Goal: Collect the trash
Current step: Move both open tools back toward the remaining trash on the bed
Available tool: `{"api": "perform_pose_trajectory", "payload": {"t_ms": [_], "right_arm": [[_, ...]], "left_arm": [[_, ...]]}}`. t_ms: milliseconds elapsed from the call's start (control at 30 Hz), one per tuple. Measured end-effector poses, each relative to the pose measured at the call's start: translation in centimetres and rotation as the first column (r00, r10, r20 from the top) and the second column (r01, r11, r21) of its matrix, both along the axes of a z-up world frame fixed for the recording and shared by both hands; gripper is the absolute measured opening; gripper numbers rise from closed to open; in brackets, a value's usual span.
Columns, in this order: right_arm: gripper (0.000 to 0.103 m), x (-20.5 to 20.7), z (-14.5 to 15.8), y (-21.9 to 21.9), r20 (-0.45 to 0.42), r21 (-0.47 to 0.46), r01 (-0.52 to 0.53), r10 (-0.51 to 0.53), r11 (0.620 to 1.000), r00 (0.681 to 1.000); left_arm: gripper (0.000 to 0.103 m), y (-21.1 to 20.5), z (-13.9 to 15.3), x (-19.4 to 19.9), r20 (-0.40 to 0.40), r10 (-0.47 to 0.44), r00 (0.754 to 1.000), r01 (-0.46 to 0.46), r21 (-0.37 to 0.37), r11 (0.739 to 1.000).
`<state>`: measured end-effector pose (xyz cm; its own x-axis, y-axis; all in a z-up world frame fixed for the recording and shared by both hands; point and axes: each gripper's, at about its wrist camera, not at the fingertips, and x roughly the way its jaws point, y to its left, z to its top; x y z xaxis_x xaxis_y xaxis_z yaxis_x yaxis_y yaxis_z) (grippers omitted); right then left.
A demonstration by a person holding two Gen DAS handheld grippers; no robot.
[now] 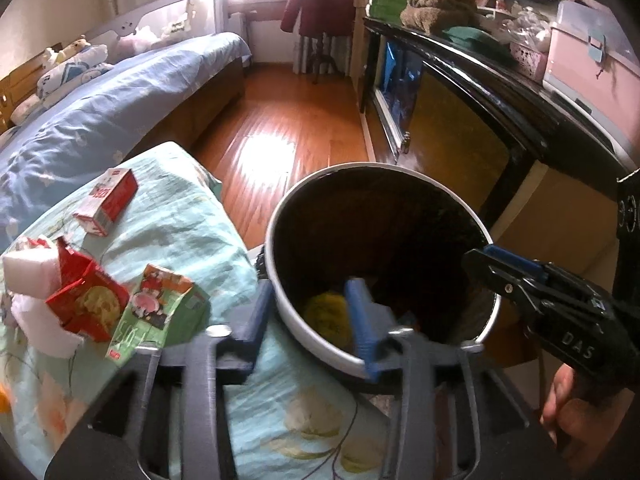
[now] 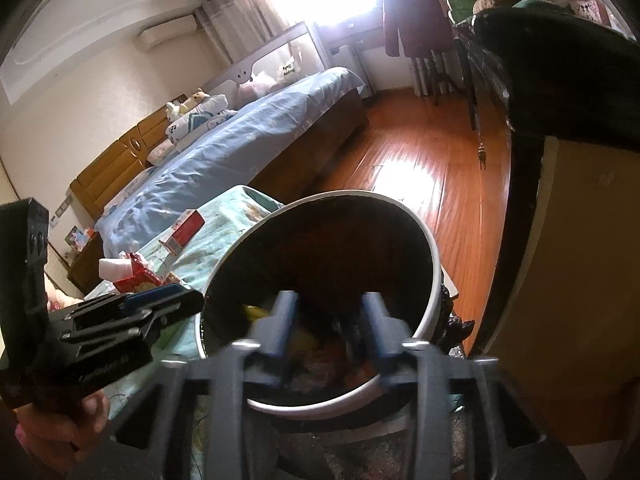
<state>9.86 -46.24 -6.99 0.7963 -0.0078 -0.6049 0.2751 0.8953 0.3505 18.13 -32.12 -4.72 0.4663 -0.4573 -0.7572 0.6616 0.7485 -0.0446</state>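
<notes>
Nearest the left wrist camera, the left gripper (image 1: 310,312) hangs with its blue-tipped fingers (image 1: 358,312) partly apart and nothing between them, one finger over the floral cloth and the other over the rim of the trash bin (image 1: 276,240). In the right wrist view the right gripper (image 2: 330,320) points down into the same white-rimmed, dark-lined bin (image 2: 434,264), its fingers also partly spread and empty. Something yellow (image 1: 326,314) lies among the rubbish at the bottom. Just left of the bin, on the cloth-covered surface (image 1: 192,236), sit a green carton (image 1: 154,312), a torn red packet (image 1: 86,304) and white foam pieces (image 1: 28,268); a red-and-white box (image 1: 106,202) lies a little farther back. Beyond are the wooden floor (image 1: 288,120), a bed with blue bedding (image 1: 100,120) and a dark cabinet (image 1: 480,92).
</notes>
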Motion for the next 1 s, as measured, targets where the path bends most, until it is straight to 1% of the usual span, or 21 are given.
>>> {"api": "perform_pose_trajectory", "payload": {"t_ms": [100,167,233,267,433,600,800,1000], "right_arm": [[0.055,-0.3,0.1,0.3,0.007,0.006,-0.003,0.003,1.000,1.000],[0.068,-0.3,0.1,0.8,0.011,0.009,-0.010,0.010,1.000,1.000],[0.075,-0.4,0.3,1.4,0.021,0.010,-0.019,0.018,1.000,1.000],[0.076,-0.4,0.4,1.7,0.024,0.010,-0.025,0.024,1.000,0.999],[0.081,0.2,0.8,3.9,0.029,0.005,-0.070,0.070,0.998,0.997],[0.081,1.0,0.8,6.7,0.028,-0.001,-0.131,0.131,0.991,0.991],[0.081,2.2,0.7,10.5,0.018,-0.010,-0.219,0.219,0.976,0.976],[0.081,3.2,0.4,14.2,0.007,-0.021,-0.297,0.297,0.955,0.955]], "left_arm": [[0.043,1.1,-0.3,-0.1,-0.017,0.019,1.000,-0.019,-0.013,1.000],[0.044,2.3,-0.5,-0.4,-0.027,0.039,0.999,-0.040,-0.024,0.999],[0.047,3.6,-0.8,-0.6,-0.034,0.063,0.997,-0.064,-0.033,0.997],[0.050,4.2,-0.8,-0.6,-0.037,0.074,0.997,-0.075,-0.037,0.996],[0.055,8.1,-1.2,-0.9,-0.046,0.156,0.987,-0.159,-0.056,0.986],[0.056,12.3,-1.7,-1.0,-0.057,0.240,0.969,-0.244,-0.068,0.967],[0.056,17.5,-2.4,-1.1,-0.069,0.340,0.938,-0.344,-0.075,0.936],[0.056,21.5,-2.8,-1.2,-0.079,0.416,0.906,-0.422,-0.076,0.903]]}}
